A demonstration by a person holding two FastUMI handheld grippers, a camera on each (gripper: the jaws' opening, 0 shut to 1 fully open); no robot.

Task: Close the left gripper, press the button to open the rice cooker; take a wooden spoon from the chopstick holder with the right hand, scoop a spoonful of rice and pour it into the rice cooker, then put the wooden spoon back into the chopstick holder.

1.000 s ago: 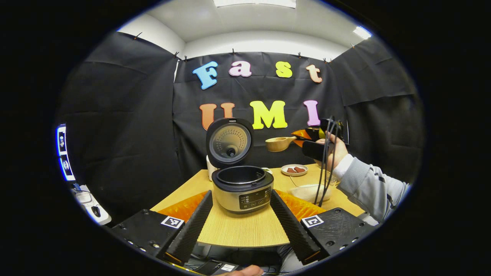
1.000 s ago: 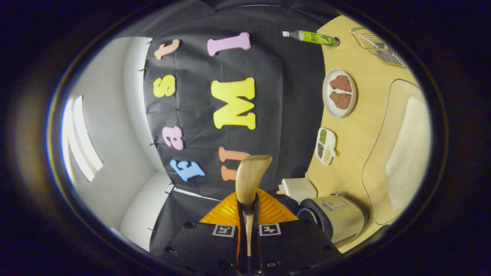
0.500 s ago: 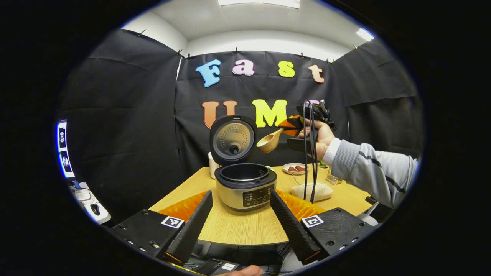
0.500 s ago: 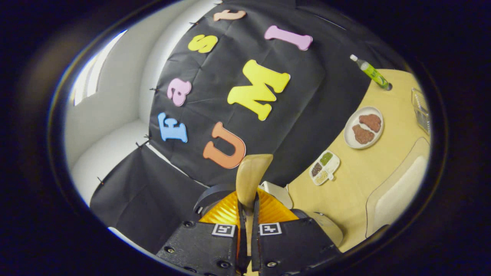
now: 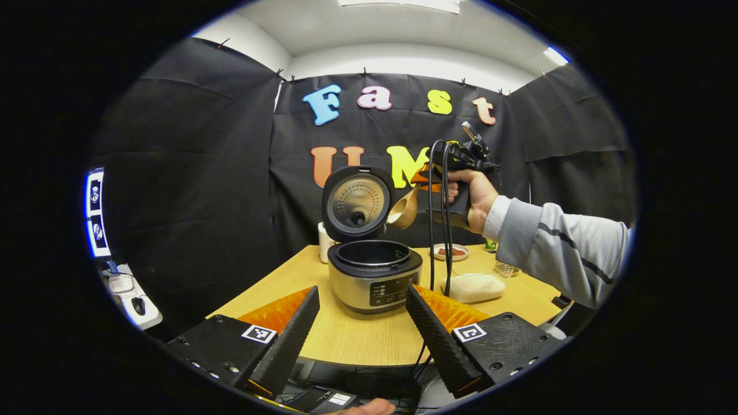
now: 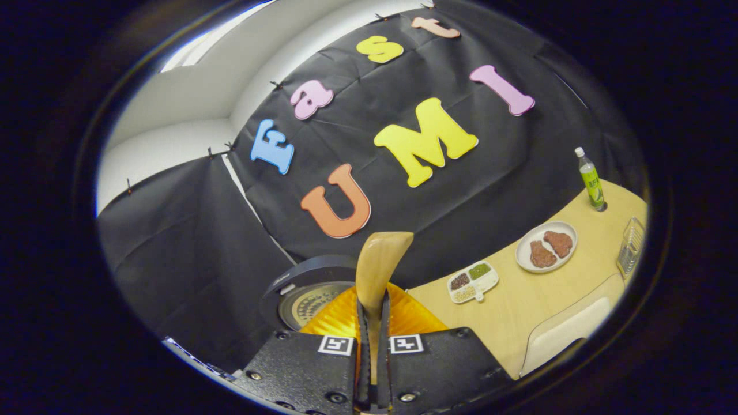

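Right gripper (image 6: 372, 323): my fingers clamp the wooden spoon (image 6: 377, 265) by its handle.
Spoon: tipped above the rice cooker (image 5: 375, 275), lid up.
Left gripper (image 5: 360, 323): my jaws spread wide, holding nothing.

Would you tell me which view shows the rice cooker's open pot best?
The left gripper view: the rice cooker stands whole on the table, lid up, pot rim and front panel facing the camera. The right gripper view catches just part of its raised lid behind the right gripper and wooden spoon.
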